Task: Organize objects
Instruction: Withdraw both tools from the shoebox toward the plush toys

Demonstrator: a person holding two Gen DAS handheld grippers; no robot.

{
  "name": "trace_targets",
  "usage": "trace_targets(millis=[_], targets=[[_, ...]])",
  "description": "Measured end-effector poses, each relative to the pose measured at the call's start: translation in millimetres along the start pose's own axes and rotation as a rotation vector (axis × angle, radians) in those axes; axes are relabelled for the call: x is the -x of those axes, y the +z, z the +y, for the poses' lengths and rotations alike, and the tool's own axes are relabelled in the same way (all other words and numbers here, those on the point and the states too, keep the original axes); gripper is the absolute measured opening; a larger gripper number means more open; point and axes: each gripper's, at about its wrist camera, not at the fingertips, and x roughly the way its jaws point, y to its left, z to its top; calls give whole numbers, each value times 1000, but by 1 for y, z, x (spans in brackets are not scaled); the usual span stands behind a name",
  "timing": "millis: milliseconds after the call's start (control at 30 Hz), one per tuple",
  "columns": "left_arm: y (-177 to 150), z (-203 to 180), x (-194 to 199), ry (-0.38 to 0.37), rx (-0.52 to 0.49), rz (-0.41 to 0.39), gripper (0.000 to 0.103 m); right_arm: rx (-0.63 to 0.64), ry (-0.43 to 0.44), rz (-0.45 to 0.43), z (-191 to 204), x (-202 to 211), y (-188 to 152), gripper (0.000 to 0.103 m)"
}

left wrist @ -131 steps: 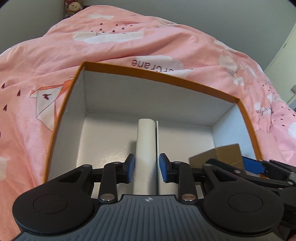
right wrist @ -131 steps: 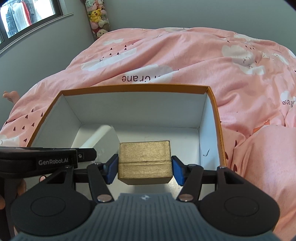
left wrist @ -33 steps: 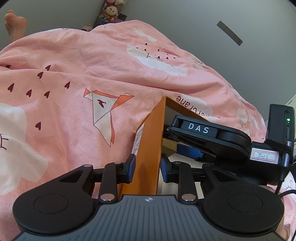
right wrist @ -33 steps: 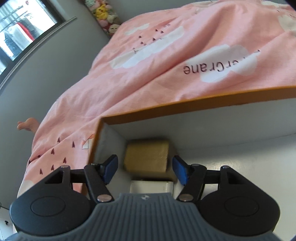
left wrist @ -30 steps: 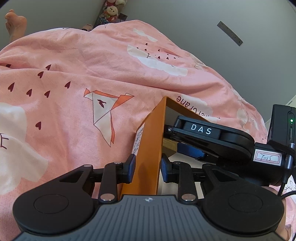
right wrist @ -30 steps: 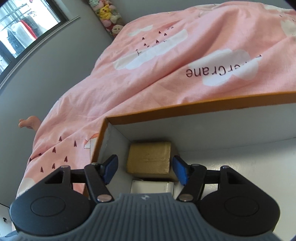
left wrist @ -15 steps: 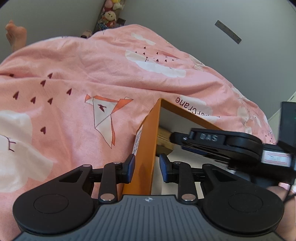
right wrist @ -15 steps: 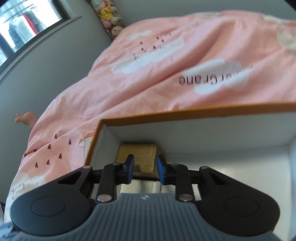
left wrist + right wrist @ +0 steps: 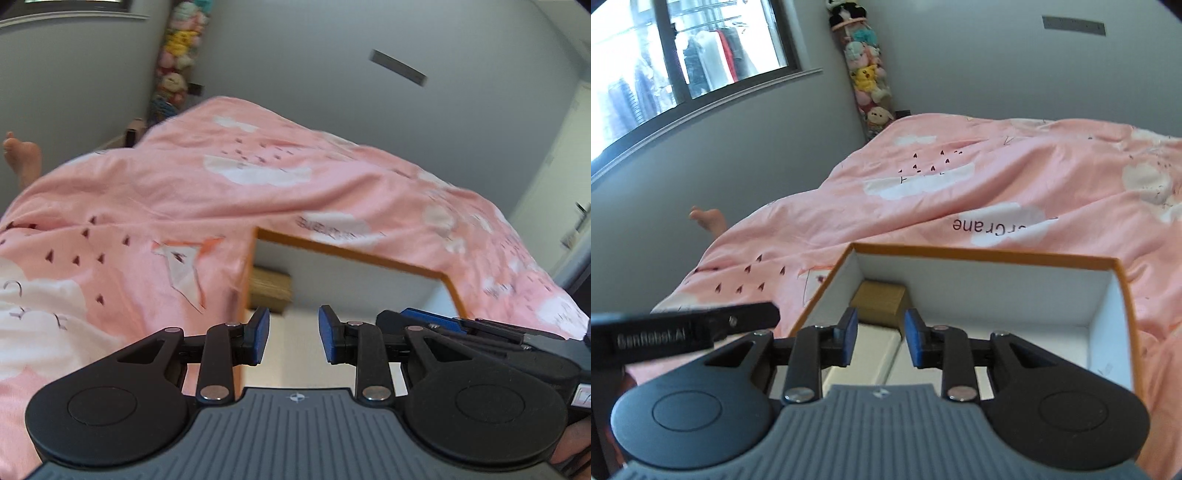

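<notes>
Above the near edge of the orange box (image 9: 990, 254), the right gripper (image 9: 877, 336) hangs with its blue pads a modest gap apart and nothing between them; a second ago it was down inside, its jaws spread wide around the tan wooden block (image 9: 881, 301), and it has since drawn back and up, its jaws narrowing on the way. The left gripper (image 9: 293, 334) has likewise let go of the box's left wall, which it had pinched to steady it, and now hovers partly open and empty over the box (this view is blurred, so it seems to be mid-swing).

Outward from there, the block sits in the far left corner of the box, against the walls, with the white rectangular case (image 9: 864, 354) lying just in front of it along the same side. The box rests on the bed's pink duvet (image 9: 960, 192).

Both things look stowed and neatly packed into one corner, so this round of placing seems done; whether more items remain to fetch, I cannot tell from here.
</notes>
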Motion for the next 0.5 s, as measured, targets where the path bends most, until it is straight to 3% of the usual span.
trace_targets(millis=[200,367,500], targets=[[-31,-22,9,-71,-57,151,35,36,-28,39,-6,49,-41,47],[-67,-28,4,-97,-73,312,35,-56,-25,119,-23,71,-78,47],[-90,-22,0,-38,-66,408,39,-138,-20,210,-34,73,-112,41]])
